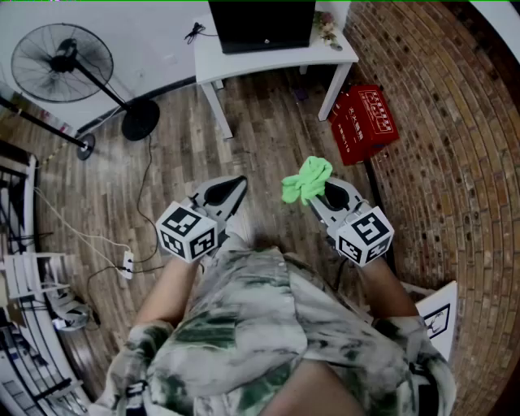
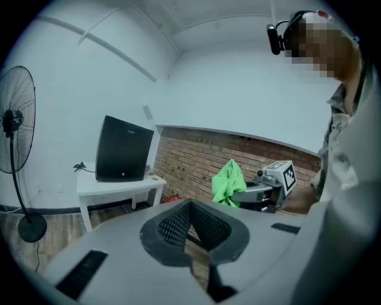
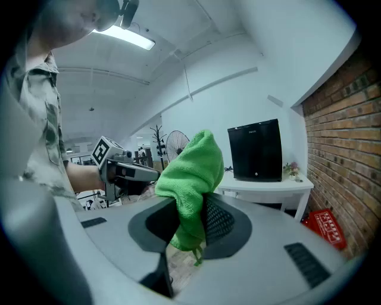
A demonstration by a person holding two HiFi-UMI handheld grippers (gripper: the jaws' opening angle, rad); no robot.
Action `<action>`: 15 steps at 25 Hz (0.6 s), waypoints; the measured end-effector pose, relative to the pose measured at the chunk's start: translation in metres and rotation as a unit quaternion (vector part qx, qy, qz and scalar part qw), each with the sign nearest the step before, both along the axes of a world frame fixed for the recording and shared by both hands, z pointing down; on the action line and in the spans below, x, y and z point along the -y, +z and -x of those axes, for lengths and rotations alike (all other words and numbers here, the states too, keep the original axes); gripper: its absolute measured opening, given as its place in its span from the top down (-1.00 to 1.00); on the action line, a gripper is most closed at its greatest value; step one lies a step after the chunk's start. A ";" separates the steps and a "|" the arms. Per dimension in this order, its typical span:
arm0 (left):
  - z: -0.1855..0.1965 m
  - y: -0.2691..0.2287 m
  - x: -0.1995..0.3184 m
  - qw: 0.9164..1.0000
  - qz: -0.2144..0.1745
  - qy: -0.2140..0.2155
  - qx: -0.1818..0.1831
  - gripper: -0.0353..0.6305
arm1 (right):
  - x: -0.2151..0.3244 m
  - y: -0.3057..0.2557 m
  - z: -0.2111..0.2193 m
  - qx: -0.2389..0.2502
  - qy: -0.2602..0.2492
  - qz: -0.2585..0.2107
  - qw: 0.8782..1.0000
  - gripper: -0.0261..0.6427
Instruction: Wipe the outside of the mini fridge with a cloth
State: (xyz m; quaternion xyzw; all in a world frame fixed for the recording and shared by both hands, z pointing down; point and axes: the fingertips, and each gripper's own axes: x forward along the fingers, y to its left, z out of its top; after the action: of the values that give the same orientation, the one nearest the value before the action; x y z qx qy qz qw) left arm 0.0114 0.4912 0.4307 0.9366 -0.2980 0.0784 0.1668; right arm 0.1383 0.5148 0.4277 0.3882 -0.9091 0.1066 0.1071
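Overhead, looking down in the head view: the left tool (image 1: 231,188) and right tool (image 1: 322,193) are held side by side above a wooden floor (image 1: 171,154), both pointing away from the person. A green cloth (image 1: 306,179) is bunched at the tip of the right tool. The black mini fridge (image 1: 262,24) stands on a white bench (image 1: 341,55) against the far wall, well apart from both tools. A red crate (image 1: 364,122) sits on the floor beside the bench, by the brick wall (image 1: 455,122). A standing fan (image 1: 62,62) is at far left.

Left gripper view: the left tool's jaws are pressed together with nothing between them. The mini fridge (image 2: 124,149) shows upright on the bench, door side facing the camera. The right tool with the cloth appears to the right.

Right gripper view: the right tool's jaws are clamped on the green cloth (image 3: 193,173), which stands up above them in a rounded fold and hangs a little below. The mini fridge (image 3: 256,150) is beyond, not touched by the cloth.
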 end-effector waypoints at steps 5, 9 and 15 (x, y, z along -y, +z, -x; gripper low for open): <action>-0.001 -0.002 0.007 1.000 0.004 -0.001 0.000 0.82 | 0.007 0.002 -0.001 -0.009 -0.006 0.002 1.000 0.61; -0.004 -0.006 0.026 1.000 0.001 0.008 0.000 0.82 | 0.030 0.003 -0.001 -0.021 -0.006 0.002 1.000 0.61; -0.005 -0.016 0.094 0.999 -0.013 0.033 -0.005 0.82 | 0.096 -0.011 0.011 -0.044 -0.024 -0.007 0.999 0.60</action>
State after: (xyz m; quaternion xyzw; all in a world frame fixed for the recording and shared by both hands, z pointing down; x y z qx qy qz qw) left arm 0.0163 0.3969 0.4151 0.9484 -0.2668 0.0751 0.1539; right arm 0.1272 0.4190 0.4171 0.3717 -0.9131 0.0806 0.1470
